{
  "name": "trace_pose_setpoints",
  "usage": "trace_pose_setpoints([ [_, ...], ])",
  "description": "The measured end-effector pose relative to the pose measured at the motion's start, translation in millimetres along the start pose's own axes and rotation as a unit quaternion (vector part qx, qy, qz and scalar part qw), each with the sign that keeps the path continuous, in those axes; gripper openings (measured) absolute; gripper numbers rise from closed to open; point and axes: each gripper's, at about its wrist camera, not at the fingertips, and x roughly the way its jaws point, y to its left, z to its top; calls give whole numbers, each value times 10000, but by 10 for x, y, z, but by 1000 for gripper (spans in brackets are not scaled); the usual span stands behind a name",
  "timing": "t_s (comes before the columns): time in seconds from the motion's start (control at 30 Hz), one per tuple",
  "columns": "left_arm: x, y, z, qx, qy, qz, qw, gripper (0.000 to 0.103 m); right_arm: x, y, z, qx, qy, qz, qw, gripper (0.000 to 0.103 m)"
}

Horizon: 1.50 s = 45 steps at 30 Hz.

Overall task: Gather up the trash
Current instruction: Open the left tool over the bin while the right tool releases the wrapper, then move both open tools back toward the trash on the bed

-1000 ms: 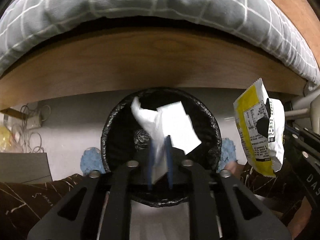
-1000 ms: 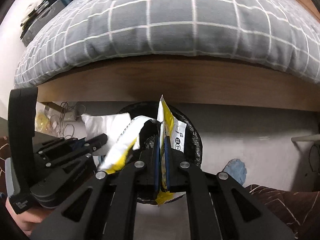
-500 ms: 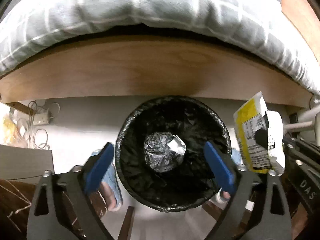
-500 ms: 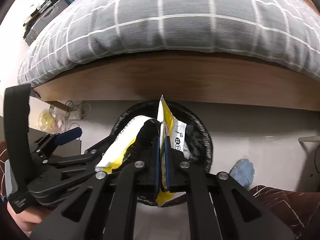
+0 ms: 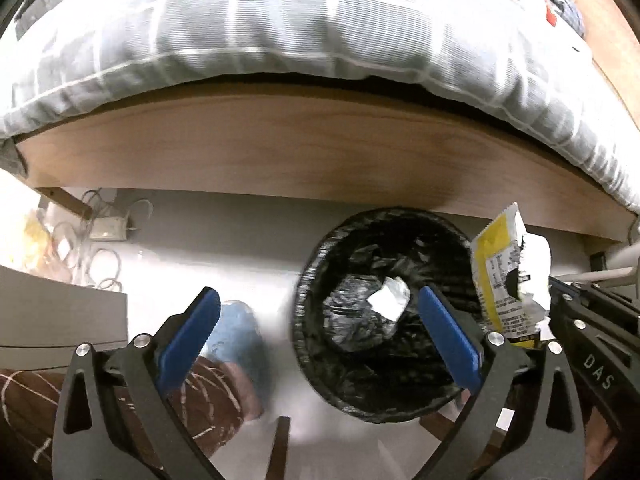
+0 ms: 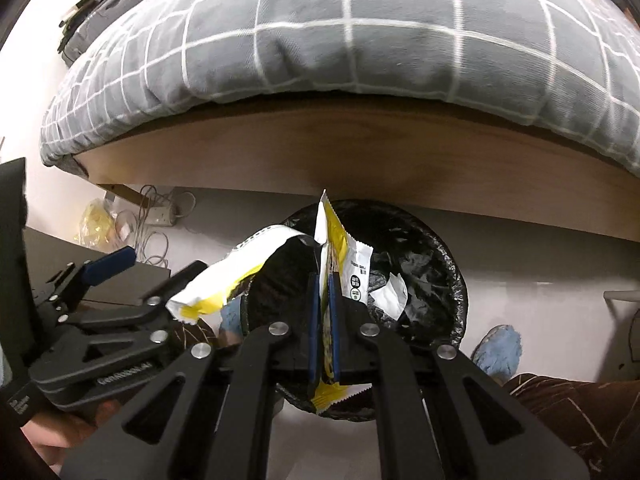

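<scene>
We count one bin point(image 5: 384, 396), black-lined. One yellow-and-white wrapper point(image 6: 340, 256). One white paper scrap point(image 5: 390, 303) inside the bin. Two grippers: left gripper point(image 5: 320, 336), right gripper point(image 6: 324, 312). Two blue slippers point(image 6: 500, 346). One bed frame point(image 6: 360, 152), one checked duvet point(image 6: 360, 28), one power strip point(image 5: 108, 228).

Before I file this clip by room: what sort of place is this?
Most likely a bedroom. A grey checked duvet hangs over a wooden bed frame, with a black-lined trash bin on the floor beside it and a power strip with cables underneath.
</scene>
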Motion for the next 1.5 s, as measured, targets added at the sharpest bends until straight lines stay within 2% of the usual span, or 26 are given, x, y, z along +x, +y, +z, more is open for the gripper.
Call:
trace_pose_setpoints([
  [0.27, -108, 129, 14, -28, -118, 1, 9999, 97, 70, 143, -3, -99, 56, -129, 9999, 11],
  [0.43, -155, 122, 28, -27, -182, -25, 9998, 97, 47, 131, -5, -81, -11, -168, 9998, 34],
  [0.67, -223, 90, 73, -46, -260, -11, 9997, 97, -22, 60, 7, -41, -88, -276, 9996, 56],
  [0.7, -235, 81, 82, -40, -280, -8, 9996, 97, -42, 43, 10, -37, -121, -315, 9994, 62],
  [0.83, -328, 17, 138, 21, -394, -37, 9992, 97, -217, -71, 22, 2, -381, -577, 9976, 78],
  [1.0, -529, -135, 200, 138, -614, -64, 9980, 97, -584, -201, 71, 44, -920, -915, 9915, 94],
  [1.27, -859, -358, 365, 348, -1108, 2, 9932, 97, -1114, -365, 220, 2, -1617, -1174, 9798, 95],
  [1.5, -1097, -514, 613, 348, -1398, -173, 9894, 97, -1459, -569, 355, 111, -2091, -1396, 9678, 95],
])
